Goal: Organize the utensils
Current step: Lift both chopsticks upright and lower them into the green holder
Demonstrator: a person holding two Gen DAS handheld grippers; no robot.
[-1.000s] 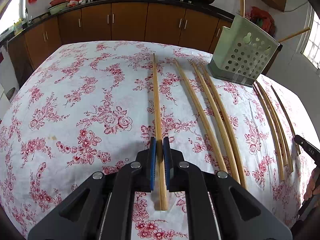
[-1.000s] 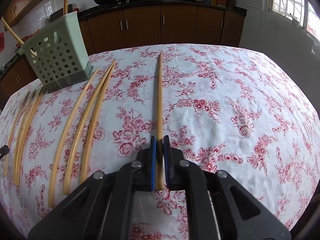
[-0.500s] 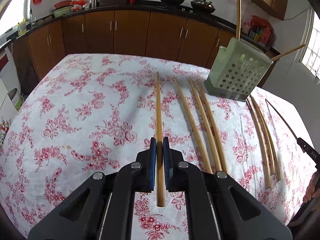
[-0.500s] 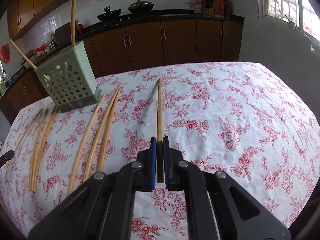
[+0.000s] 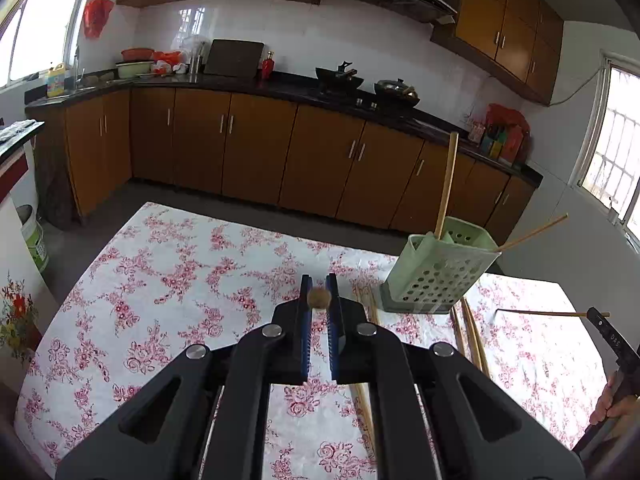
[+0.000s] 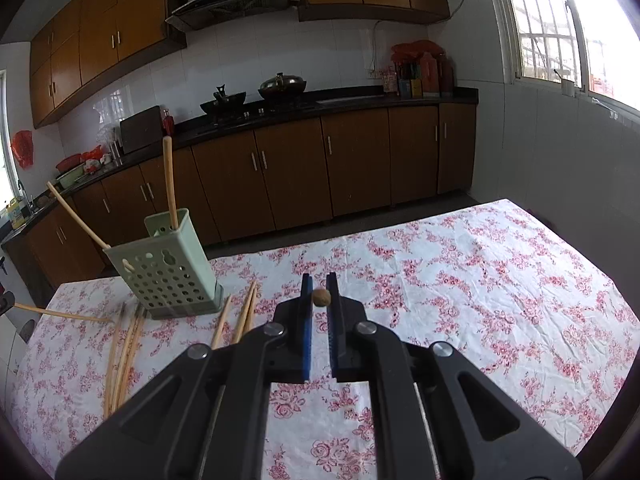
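Each pair of jaws is nearly shut, pinching one chopstick. The left gripper (image 5: 319, 298) holds its chopstick (image 5: 319, 298) end-on to the camera, and the right gripper (image 6: 321, 297) holds its chopstick (image 6: 321, 297) the same way, probably raised clear of the tabletop (image 6: 480, 280) to drop upright into the green holder (image 6: 168, 272), far left, which already has two. More chopsticks (image 6: 120, 356) lie loose near its base.

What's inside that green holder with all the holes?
Two chopsticks stand in the green holder: one upright chopstick at the back and one leaning chopstick at the front corner. Their lower ends are hidden by its walls, and the bottom cannot be seen.
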